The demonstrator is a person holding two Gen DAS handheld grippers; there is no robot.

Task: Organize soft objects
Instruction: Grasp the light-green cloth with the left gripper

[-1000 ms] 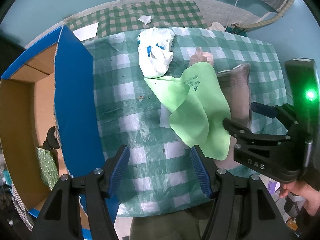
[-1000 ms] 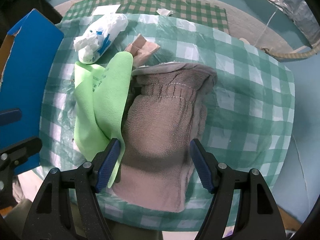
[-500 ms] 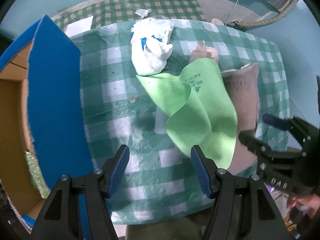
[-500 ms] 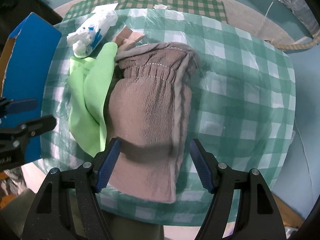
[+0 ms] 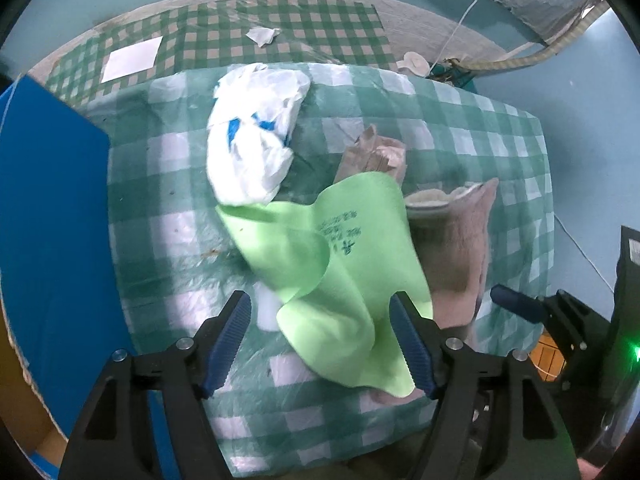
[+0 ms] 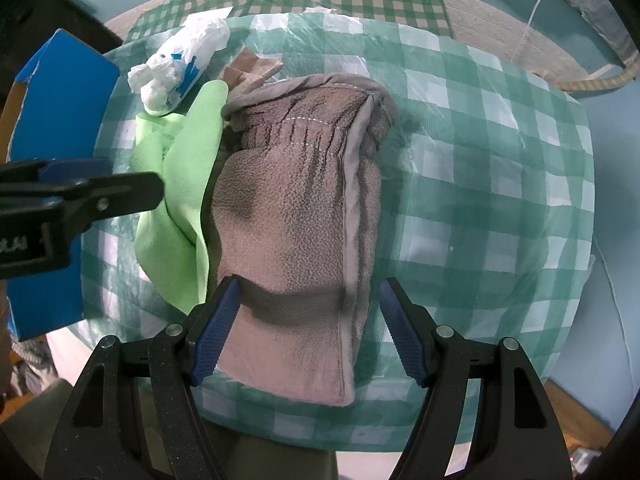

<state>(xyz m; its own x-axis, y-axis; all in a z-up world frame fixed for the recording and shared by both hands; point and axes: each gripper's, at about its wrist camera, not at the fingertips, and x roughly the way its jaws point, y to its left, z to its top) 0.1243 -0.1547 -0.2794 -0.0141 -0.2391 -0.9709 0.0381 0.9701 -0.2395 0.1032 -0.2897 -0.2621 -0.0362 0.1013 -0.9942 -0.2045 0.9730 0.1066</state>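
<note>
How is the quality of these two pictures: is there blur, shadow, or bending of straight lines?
Left wrist view: slight motion blur on the green cloth; the checked tablecloth bulges from fisheye, and the corners are dark. Right wrist view: sharper; a dark shadow band lies across the grey mitten near the right gripper, with glare on the plastic cover.

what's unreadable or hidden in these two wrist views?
- Printed text on the green cloth, left wrist view: too small and blurred to read.
- Brown item: mostly hidden under the cloth, so what it is stays unclear.
- Inside of the blue box: cut off by the frame edge in both views.
</note>
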